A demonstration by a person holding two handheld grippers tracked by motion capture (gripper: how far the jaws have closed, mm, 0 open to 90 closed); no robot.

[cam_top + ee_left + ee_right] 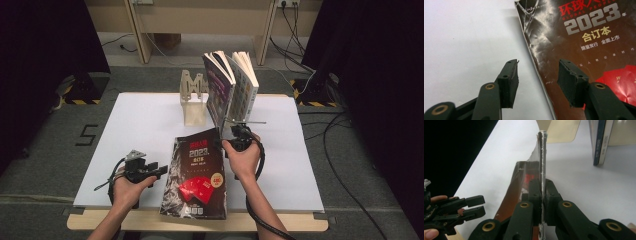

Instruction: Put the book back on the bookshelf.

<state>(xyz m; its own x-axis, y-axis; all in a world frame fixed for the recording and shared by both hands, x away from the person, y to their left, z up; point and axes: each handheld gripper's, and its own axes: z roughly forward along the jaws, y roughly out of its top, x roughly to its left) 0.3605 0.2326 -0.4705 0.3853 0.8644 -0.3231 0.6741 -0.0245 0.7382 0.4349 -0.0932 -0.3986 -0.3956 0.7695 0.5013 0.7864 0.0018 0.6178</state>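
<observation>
The dark magazine (196,175) lies on the white surface (135,130) close to the near edge, between the two hands. Its long axis runs from the near edge away toward the far side, leaning slightly right as it goes, title end farthest. The glossy black cover is creased, with red lettering and a grey "2023" at the top, gold characters below — and a red patch lower down. Its far right corner is lifted off the surface.

The left hand-held gripper (537,82) sits at the magazine's left edge, its jaws apart and straddling that edge without pressing on it. The right hand-held gripper (542,195) is clenched on the magazine's edge, the thin silvery edge (542,157) rising straight up between its pads; in the high view it sits at the raised far right corner (235,136).

Farther back, a pale bookend (192,100) stands upright on the surface, and just right of it two books (232,85) stand on end — leaning left, pages fanned at the top.
</observation>
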